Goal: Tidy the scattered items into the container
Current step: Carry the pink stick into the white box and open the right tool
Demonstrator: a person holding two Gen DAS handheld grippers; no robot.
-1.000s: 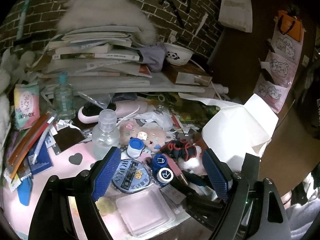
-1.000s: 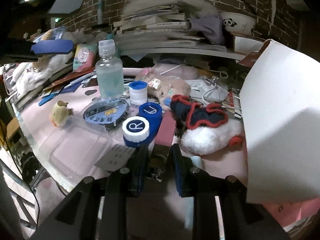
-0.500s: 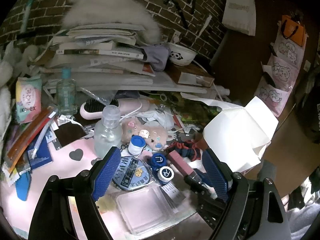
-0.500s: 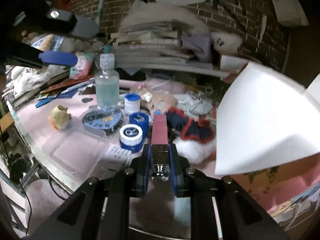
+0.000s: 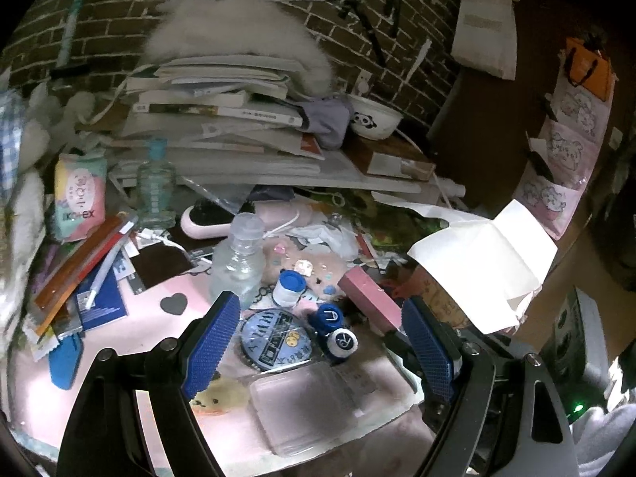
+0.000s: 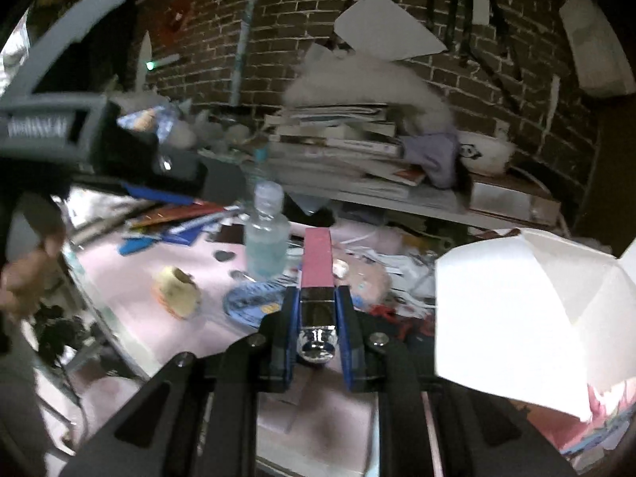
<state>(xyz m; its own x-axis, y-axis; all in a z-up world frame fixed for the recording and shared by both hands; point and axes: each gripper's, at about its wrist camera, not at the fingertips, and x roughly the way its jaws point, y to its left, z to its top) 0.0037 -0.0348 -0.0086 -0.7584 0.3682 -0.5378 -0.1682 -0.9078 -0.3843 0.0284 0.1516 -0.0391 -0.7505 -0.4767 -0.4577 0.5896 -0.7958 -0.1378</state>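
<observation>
Pink and slim, the lipstick-like tube (image 6: 316, 258) sits pinched between the blue fingers (image 6: 292, 318) of the right gripper (image 6: 317, 310), its chrome end toward the camera and its pink body jutting forward, lifted clear of the counter (image 6: 131, 278). In the left wrist view the same tube (image 5: 369, 298) shows just inside the right-hand pad of the left gripper (image 5: 318, 351), whose fingers (image 5: 212, 342) are spread wide and hold nothing.

A pink sheet covers the counter, and a dark brick wall (image 5: 99, 20) stands behind it. From the left lie a tissue pack (image 5: 79, 198), a fan of flat packets and pens (image 5: 79, 262) and a dark heart sticker (image 5: 173, 304). Next stands a clear plastic bottle (image 5: 238, 262), with a small blue-capped pot (image 5: 290, 286) beside it. Between the open fingers lie a round blue badge (image 5: 274, 342) and a contact-lens case (image 5: 336, 330) marked L and R. Just below them rests a clear flat lid (image 5: 302, 409), and a small yellow figure (image 5: 214, 397) sits near the left pad.

Behind everything a tall pile of books and papers (image 5: 222, 119) carries a white furry thing (image 5: 238, 35), with a panda bowl (image 5: 373, 119) at its right end. To the right, the white paper container (image 5: 485, 262) stands with its flaps open, close beside the held tube; in the right wrist view it (image 6: 516, 318) fills the right side.
</observation>
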